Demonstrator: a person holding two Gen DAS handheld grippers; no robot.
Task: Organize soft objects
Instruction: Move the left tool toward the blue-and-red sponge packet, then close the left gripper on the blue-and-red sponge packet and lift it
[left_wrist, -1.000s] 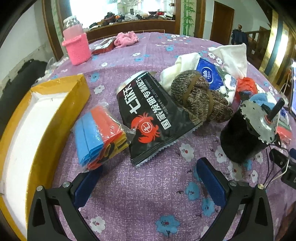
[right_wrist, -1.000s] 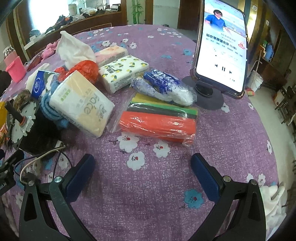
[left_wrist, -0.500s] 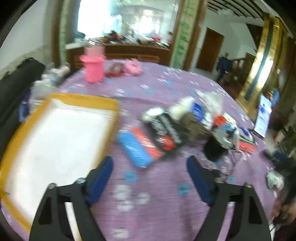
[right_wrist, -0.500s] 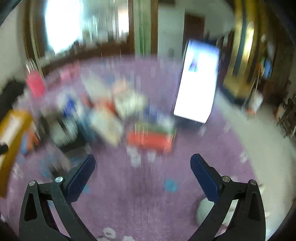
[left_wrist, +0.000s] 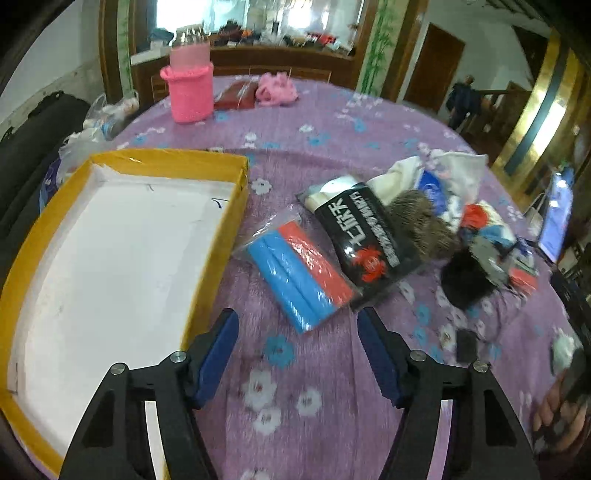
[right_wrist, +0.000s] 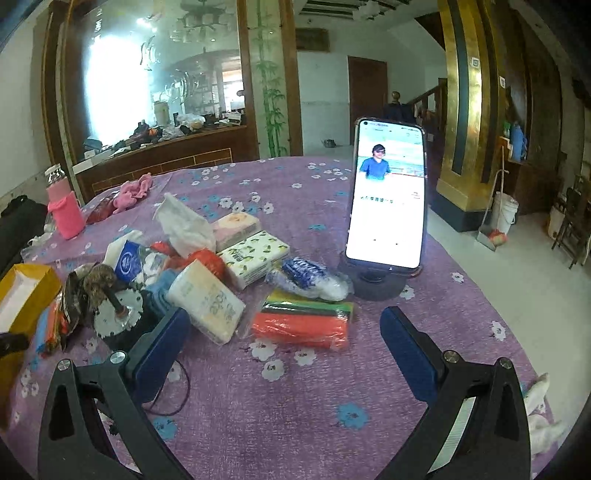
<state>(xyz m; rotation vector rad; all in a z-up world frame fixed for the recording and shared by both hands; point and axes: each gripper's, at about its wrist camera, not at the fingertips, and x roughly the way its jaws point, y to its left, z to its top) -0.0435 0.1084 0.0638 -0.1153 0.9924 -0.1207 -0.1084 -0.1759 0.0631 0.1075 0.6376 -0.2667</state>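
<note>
Yellow cardboard walls and a white floor make up the shallow open box (left_wrist: 122, 236) at the left of the left wrist view, where the soft things most likely belong; nothing lies in it. The nearest candidate, a clear plastic pack of blue and red foam rolls (left_wrist: 299, 271), lies at centre frame, just right of the box wall.

The left gripper (left_wrist: 295, 343) hangs above the purple flowered tablecloth (left_wrist: 314, 122) with nothing between its jaws; they have just been closing to a middling gap. At that gap it may be too narrow for the pack, pushing it along the cloth rather than seizing it. The slick wrapper could also slip.

A black snack pouch with a red crab print (left_wrist: 365, 243) touches the pack's right edge and may get dragged along. In the right wrist view the right gripper (right_wrist: 280, 350) stands wide and empty; a black motor with a toothed metal disc (right_wrist: 118, 317) sits among the tissue packs, its wires trailing, easy to snag. An upright phone on a round stand (right_wrist: 388, 199), centre right, could be knocked over.
</note>
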